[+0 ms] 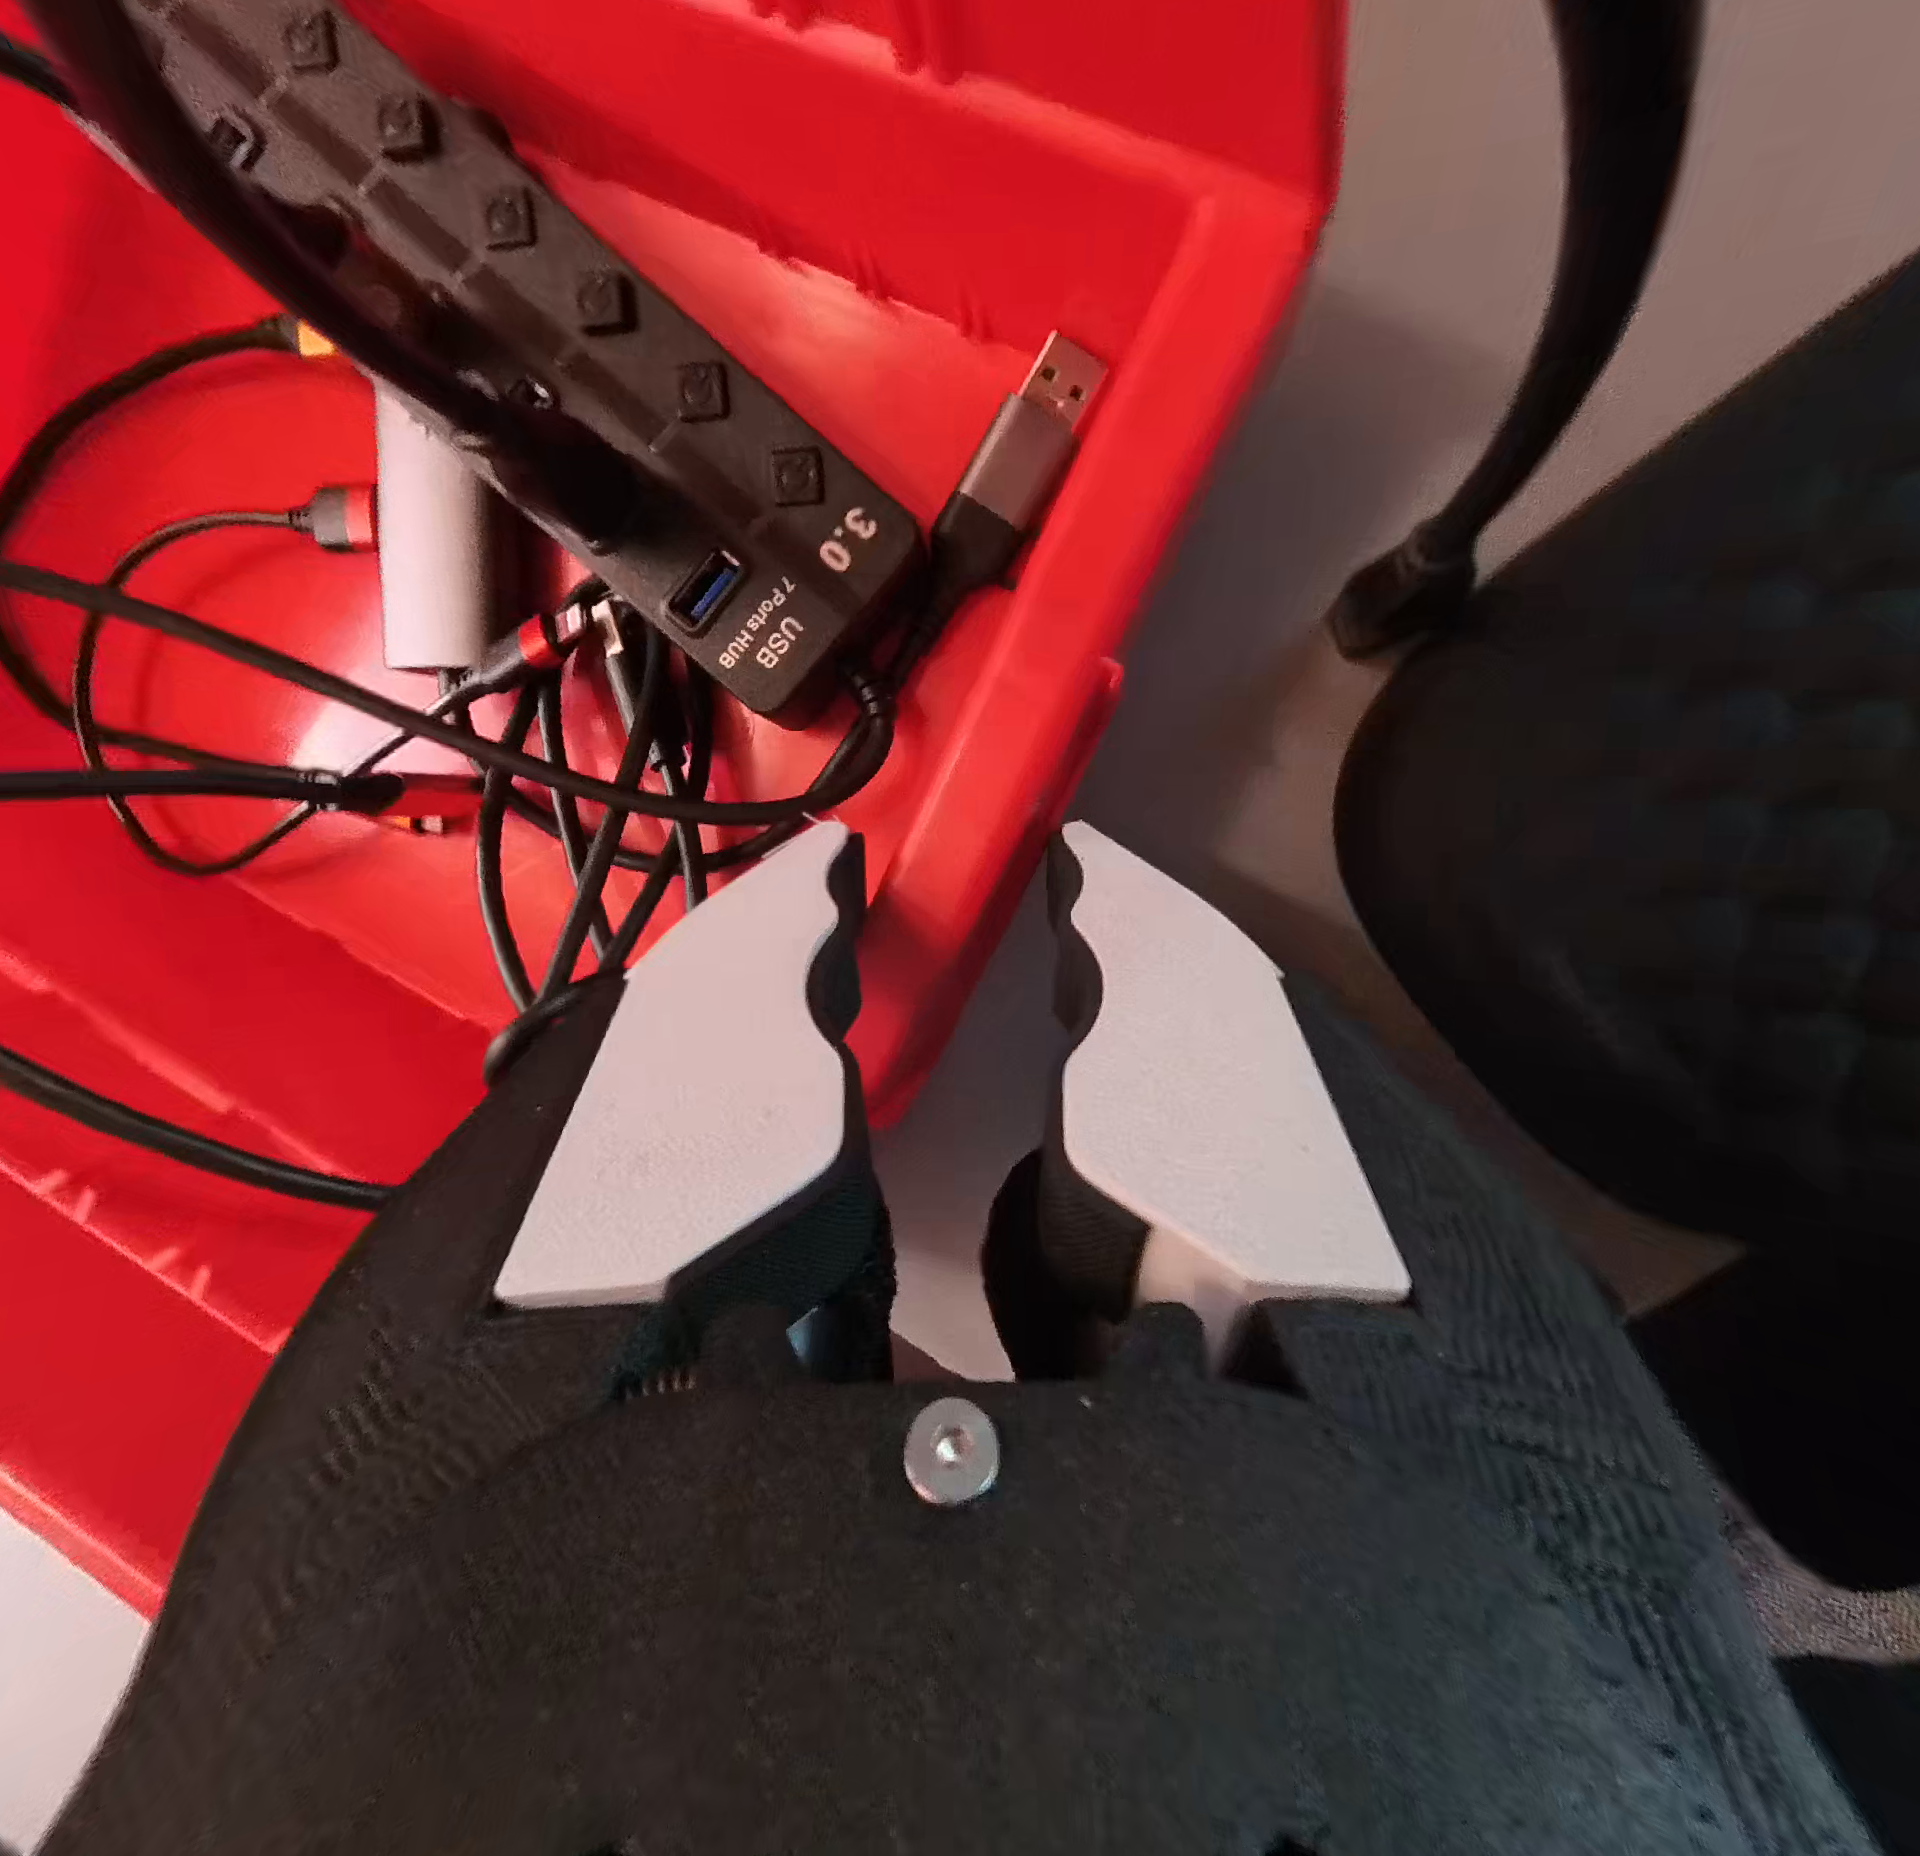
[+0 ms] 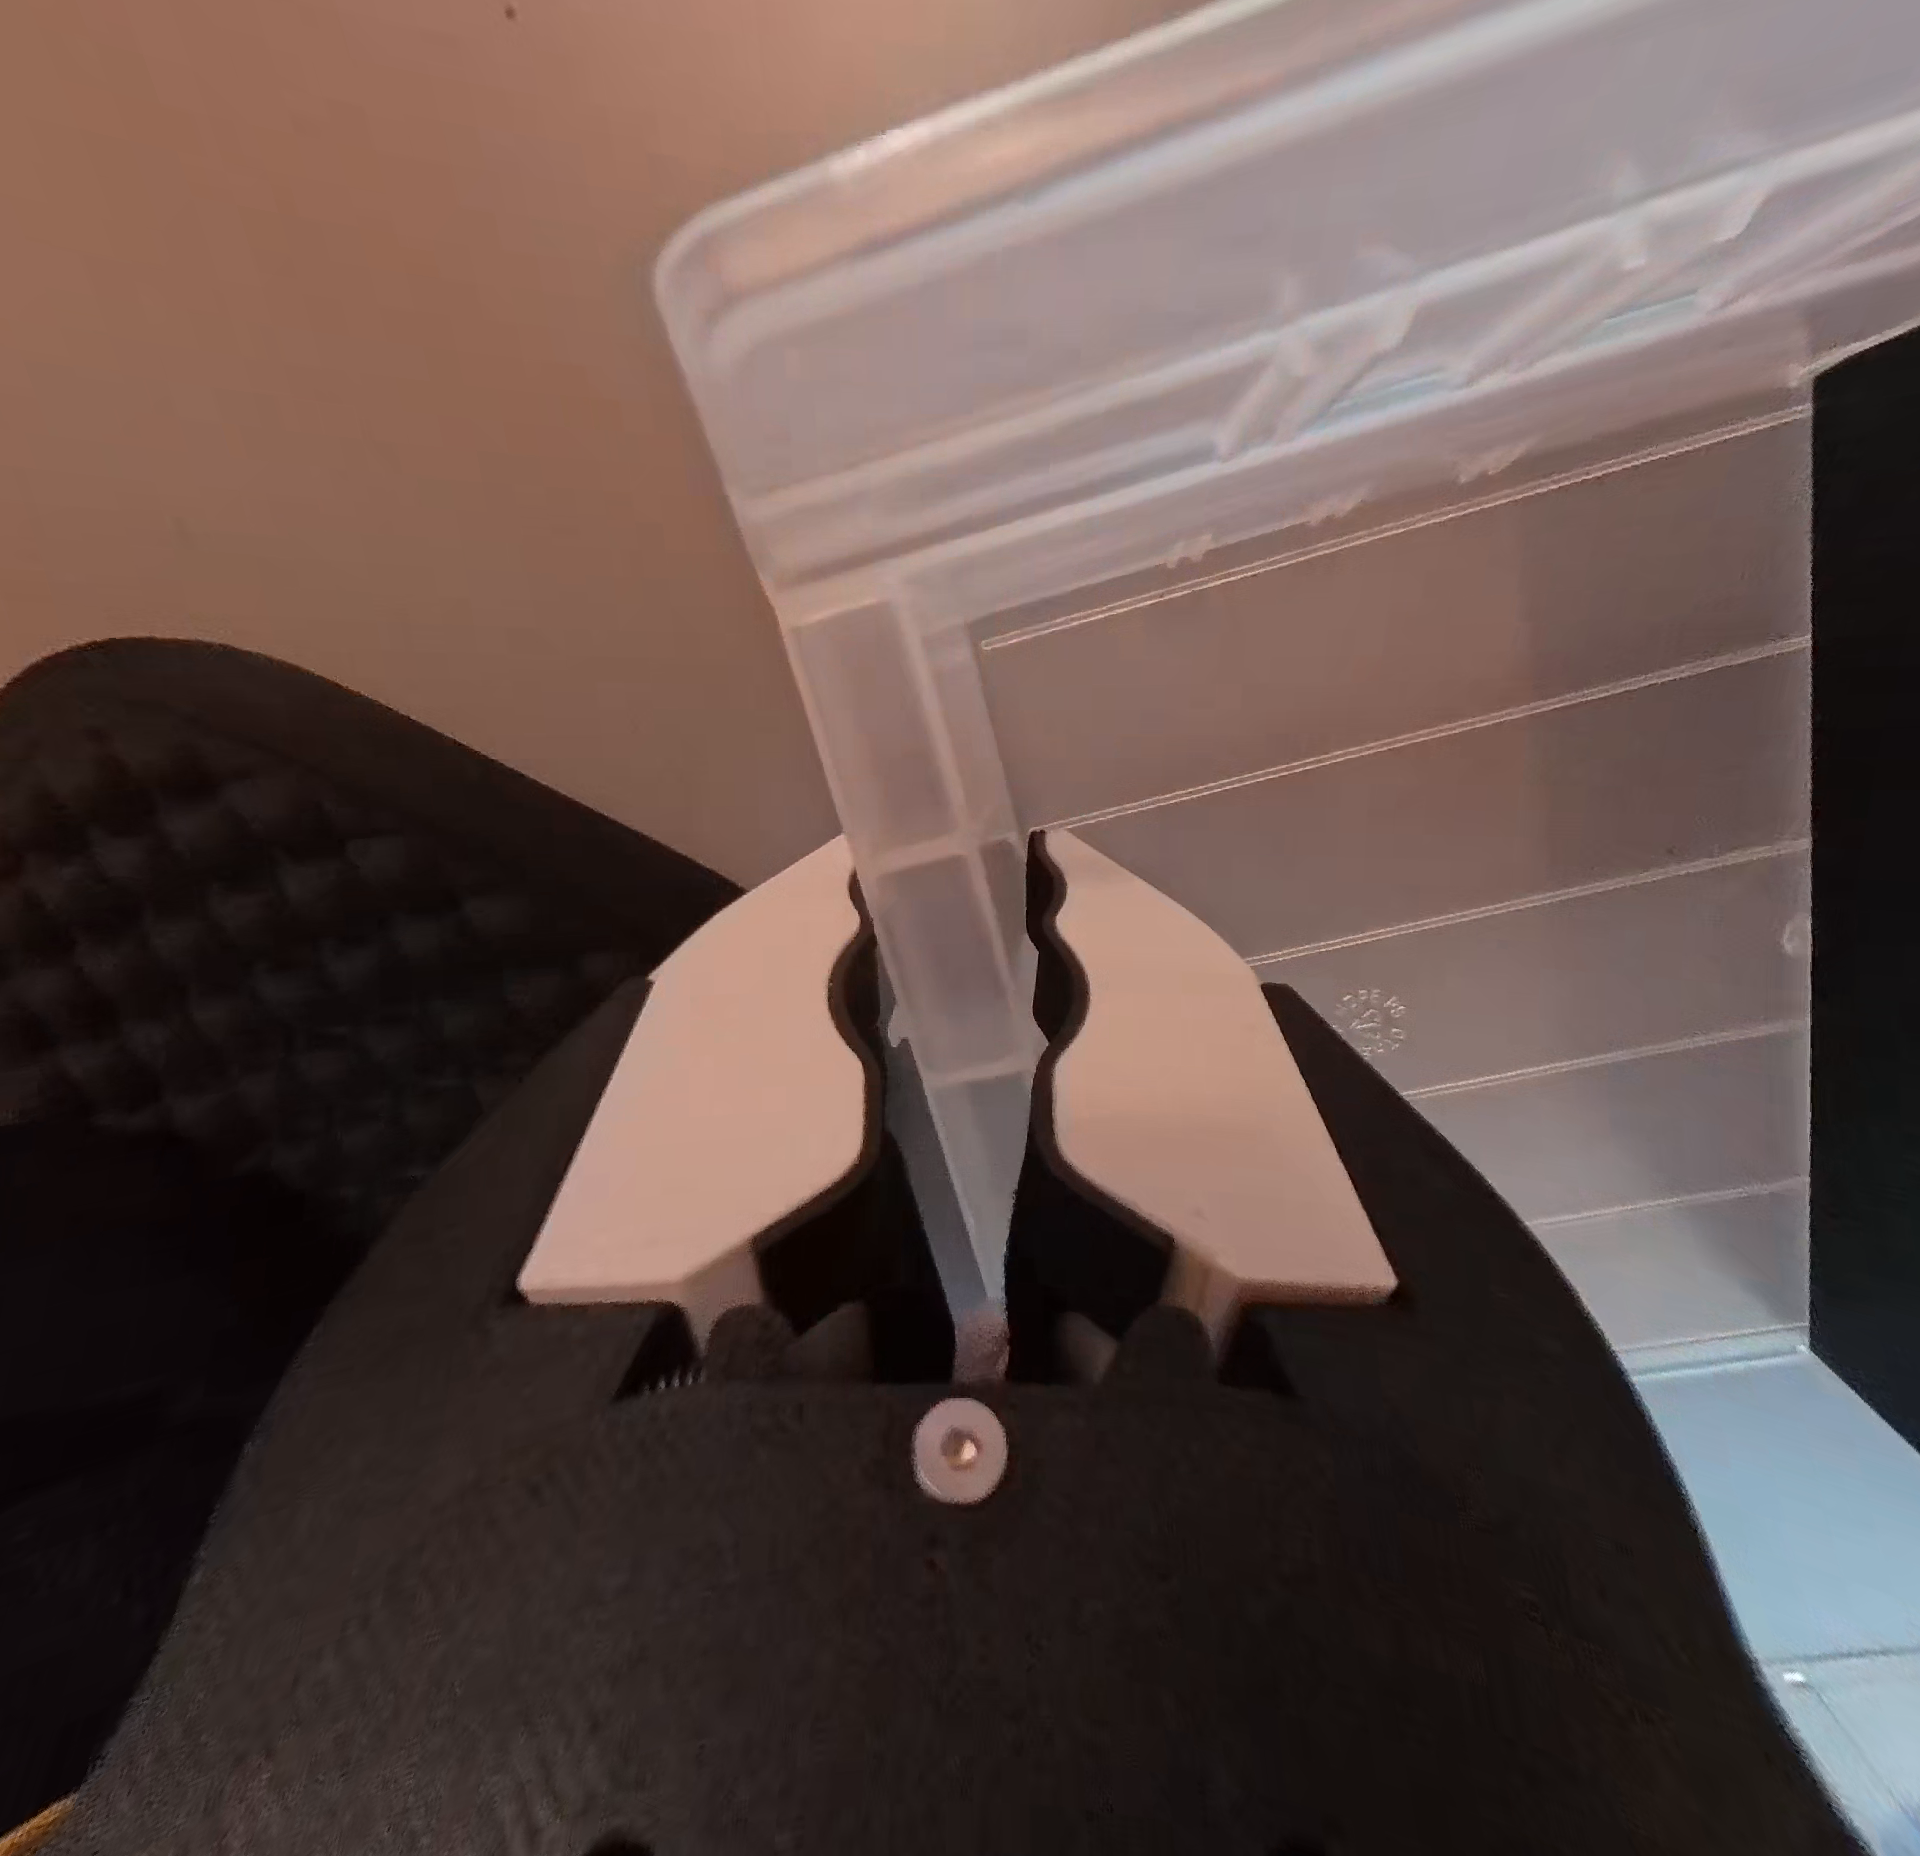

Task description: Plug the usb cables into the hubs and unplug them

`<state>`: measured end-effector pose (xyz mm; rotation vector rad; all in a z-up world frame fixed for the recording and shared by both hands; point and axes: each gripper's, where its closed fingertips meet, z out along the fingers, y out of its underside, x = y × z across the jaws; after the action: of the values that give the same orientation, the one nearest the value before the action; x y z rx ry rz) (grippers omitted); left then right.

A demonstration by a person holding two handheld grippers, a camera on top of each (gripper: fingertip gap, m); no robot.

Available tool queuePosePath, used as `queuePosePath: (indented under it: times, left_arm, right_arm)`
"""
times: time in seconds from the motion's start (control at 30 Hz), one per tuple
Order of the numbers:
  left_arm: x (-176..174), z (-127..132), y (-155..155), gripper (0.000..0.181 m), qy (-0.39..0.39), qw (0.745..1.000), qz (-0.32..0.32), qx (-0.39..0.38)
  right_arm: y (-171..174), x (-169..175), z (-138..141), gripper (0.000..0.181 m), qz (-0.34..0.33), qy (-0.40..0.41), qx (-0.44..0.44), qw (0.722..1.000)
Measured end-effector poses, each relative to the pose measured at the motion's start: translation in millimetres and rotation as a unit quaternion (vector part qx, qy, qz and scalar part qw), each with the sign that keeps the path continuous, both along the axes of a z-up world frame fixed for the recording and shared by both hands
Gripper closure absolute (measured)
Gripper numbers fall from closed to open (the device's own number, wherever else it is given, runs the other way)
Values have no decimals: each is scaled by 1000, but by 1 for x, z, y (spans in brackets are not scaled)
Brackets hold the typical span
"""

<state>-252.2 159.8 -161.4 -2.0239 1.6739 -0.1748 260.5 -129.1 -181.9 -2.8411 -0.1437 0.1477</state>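
In the left wrist view a red plastic bin (image 1: 1039, 248) holds a long black USB hub (image 1: 582, 372) leaning on its wall, a grey hub (image 1: 431, 549) and several tangled cables (image 1: 582, 819). A loose grey USB plug (image 1: 1029, 435) rests on the bin wall beside the black hub's end. My left gripper (image 1: 951, 861) straddles the bin's near corner wall and is closed on it. In the right wrist view my right gripper (image 2: 940, 861) is shut on the corner wall of a clear plastic bin (image 2: 1351, 663), which looks empty.
A black mesh chair seat (image 1: 1662, 819) is to the right of the red bin and also shows at the left of the right wrist view (image 2: 260, 923). A black curved armrest (image 1: 1579, 248) rises above it. A plain wall (image 2: 312, 300) is behind. The left gripper's tips are roughly 60 cm from the right gripper's.
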Motion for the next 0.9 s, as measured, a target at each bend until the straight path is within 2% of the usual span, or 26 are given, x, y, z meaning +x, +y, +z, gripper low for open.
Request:
queuePosePath:
  times: [0.1, 0.17, 0.2, 0.27, 0.3, 0.33, 0.37, 0.4, 0.43, 0.5, 0.53, 0.57, 0.6, 0.63, 0.67, 0.7, 0.77, 0.83, 0.9]
  left_arm:
    - [-3, 1, -3, 150, -9, 1000, -8, 15]
    - [-1, 4, -9, 142, -33, 999, -14, 9]
    - [4, 13, -15, 138, -72, 997, -17, 1]
    - [13, 48, -20, 136, -175, 984, -8, 26]
    - [13, 71, -20, 136, -224, 973, 2, 61]
    - [12, 98, -20, 135, -276, 955, 12, 109]
    - [10, 132, -18, 134, -335, 926, 27, 172]
    - [3, 171, -16, 134, -400, 883, 49, 242]
    - [-7, 211, -18, 134, -466, 826, 73, 308]
    - [-39, 285, -31, 134, -579, 689, 131, 415]
    - [-53, 315, -41, 134, -617, 626, 145, 454]
    - [-63, 340, -52, 134, -645, 571, 152, 485]
    - [-68, 363, -63, 135, -664, 527, 149, 509]
    - [-70, 384, -73, 134, -681, 487, 141, 529]
    - [-72, 401, -81, 133, -695, 449, 137, 544]
    - [-74, 416, -87, 129, -711, 416, 136, 550]
    - [-75, 435, -87, 119, -743, 373, 142, 538]
    - [-77, 439, -76, 105, -767, 355, 165, 509]
    - [-77, 428, -57, 97, -782, 360, 194, 471]
  right_arm:
    - [-1, -1, 3, 151, -30, 6, -15, 999]
    - [3, 1, 16, 128, -52, -3, -3, 999]
    - [9, 0, 26, 113, -59, -9, 25, 998]
    - [21, 3, 52, 115, -52, -51, 101, 992]
    - [30, 11, 69, 114, -46, -97, 152, 983]
    - [44, 21, 94, 112, -41, -160, 224, 961]
    - [61, 27, 126, 109, -33, -218, 317, 922]
    - [76, 27, 165, 97, -25, -270, 425, 864]
    - [84, 19, 207, 90, -16, -309, 530, 789]
    - [82, -14, 270, 90, -6, -317, 709, 629]
    - [75, -29, 288, 95, -12, -298, 773, 560]
    - [69, -41, 298, 100, -23, -276, 817, 505]
    - [65, -49, 302, 100, -37, -257, 849, 461]
    - [65, -55, 301, 99, -46, -240, 868, 432]
    - [70, -61, 296, 95, -49, -225, 878, 419]
    - [79, -65, 289, 89, -48, -215, 879, 422]
    - [105, -70, 272, 73, -39, -210, 861, 461]
    - [126, -76, 257, 67, -20, -215, 841, 497]
    - [135, -79, 249, 67, -9, -222, 829, 513]
